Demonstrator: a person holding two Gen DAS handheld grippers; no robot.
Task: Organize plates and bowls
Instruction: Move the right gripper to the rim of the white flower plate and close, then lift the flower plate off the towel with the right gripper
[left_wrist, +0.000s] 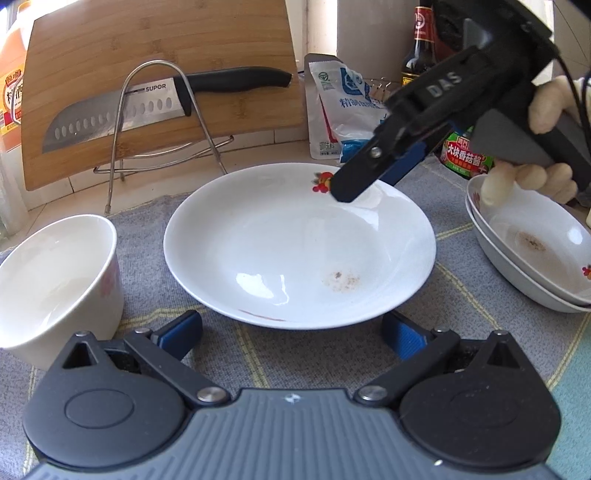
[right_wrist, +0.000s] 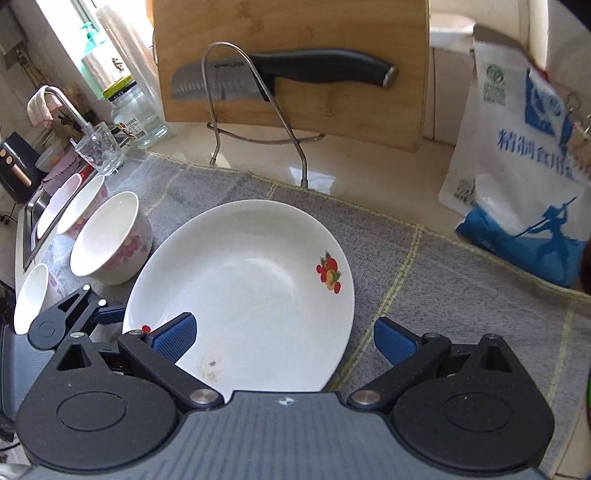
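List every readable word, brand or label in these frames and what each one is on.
"SUPOR": knife blade.
"DAS": body of the right gripper.
"大块香菇酱": green jar label.
Salt bag: large blue characters, partly cut off, not fully legible.
Orange bottle, dark sauce bottle, glass jar: print too small or blurred.

Stacked plates cut by right edge; knife blade lettering blurred, perhaps a brand.

Plate between bowl and stacked dishes
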